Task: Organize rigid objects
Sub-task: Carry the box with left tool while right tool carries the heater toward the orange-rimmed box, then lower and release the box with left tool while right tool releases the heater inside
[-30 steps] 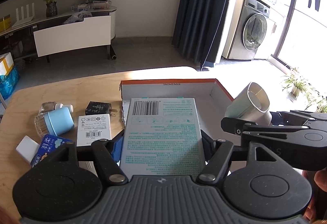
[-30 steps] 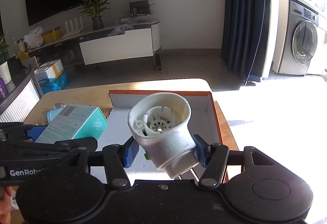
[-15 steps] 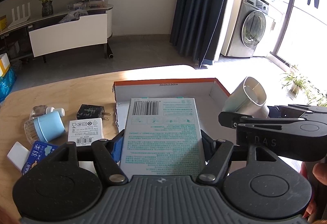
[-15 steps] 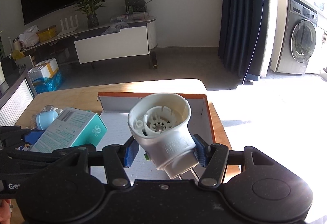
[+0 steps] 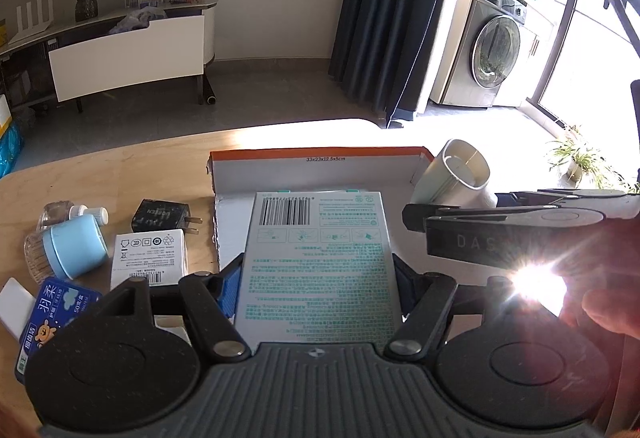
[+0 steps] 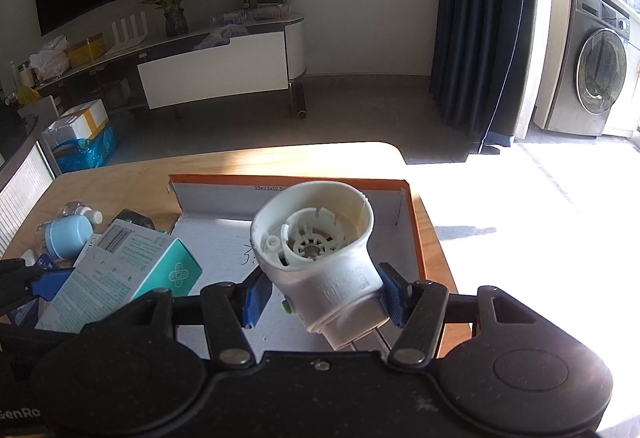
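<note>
Left gripper (image 5: 318, 278) clamping teal box (image 5: 318, 262), tilted down; right gripper (image 6: 324, 296) likewise, gripping white plug-in device (image 6: 320, 254)

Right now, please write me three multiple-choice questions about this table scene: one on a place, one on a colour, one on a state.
1. Where does the black charger lie?
A. inside the cardboard box
B. on the table, left of the cardboard box
C. on the floor

2. What colour is the outer edge of the cardboard box?
A. orange
B. green
C. purple

3. In what state is the right gripper?
A. open and empty
B. shut on a blue cap
C. shut on the white plug-in device

Answers:
1 B: the left wrist view shows it on the wooden table beside the box wall.
2 A: an orange strip runs along the rim.
3 C: both blue pads press the device's sides.
</note>
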Motion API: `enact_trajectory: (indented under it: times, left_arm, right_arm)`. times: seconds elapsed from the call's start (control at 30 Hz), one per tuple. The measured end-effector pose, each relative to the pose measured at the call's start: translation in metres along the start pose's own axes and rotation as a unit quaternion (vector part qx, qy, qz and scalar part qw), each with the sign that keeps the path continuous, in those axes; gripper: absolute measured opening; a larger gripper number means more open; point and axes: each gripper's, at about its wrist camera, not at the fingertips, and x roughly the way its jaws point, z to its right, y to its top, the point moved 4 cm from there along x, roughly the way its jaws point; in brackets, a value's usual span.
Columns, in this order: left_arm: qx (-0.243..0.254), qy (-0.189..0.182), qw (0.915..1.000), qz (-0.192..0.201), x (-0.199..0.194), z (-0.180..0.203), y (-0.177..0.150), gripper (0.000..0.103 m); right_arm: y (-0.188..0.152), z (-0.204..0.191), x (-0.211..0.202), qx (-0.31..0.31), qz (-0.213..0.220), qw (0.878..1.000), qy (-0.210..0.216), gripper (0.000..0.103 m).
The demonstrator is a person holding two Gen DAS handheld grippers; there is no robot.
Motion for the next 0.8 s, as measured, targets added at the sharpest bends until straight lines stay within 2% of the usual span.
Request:
enact_trajectory:
  times: [0.07,0.17,0.5,0.53,0.6,0.8]
  left_arm:
    - [0.002,-0.001,1.0000,-0.002,0.002,0.002,0.000,0.072]
    - [0.005,-0.003,1.0000,-0.003,0.006,0.004,0.001,0.072]
    - [0.001,-0.009,1.0000,-0.004,0.023,0.018,0.014,0.072]
    - [0.002,-0.008,0.9999,-0.006,0.024,0.021,0.015,0.073]
    - [0.007,-0.006,1.0000,-0.003,0.020,0.024,0.018,0.083]
    - [0.010,0.000,0.9999,-0.003,0.003,0.025,0.014,0.091]
  right_arm:
    - [0.003,0.002,0.002,0.005,0.008,1.000,0.003,0.070]
    - [0.008,0.008,-0.005,0.010,0.038,0.999,-0.003,0.077]
    - [0.008,0.031,-0.051,0.044,0.086,0.995,-0.013,0.077]
    - [0.007,0.032,-0.055,0.047,0.088,0.995,-0.014,0.077]
    - [0.005,0.032,-0.062,0.048,0.090,0.995,-0.013,0.078]
    - [-0.003,0.027,-0.075,0.049,0.089,0.995,-0.014,0.081]
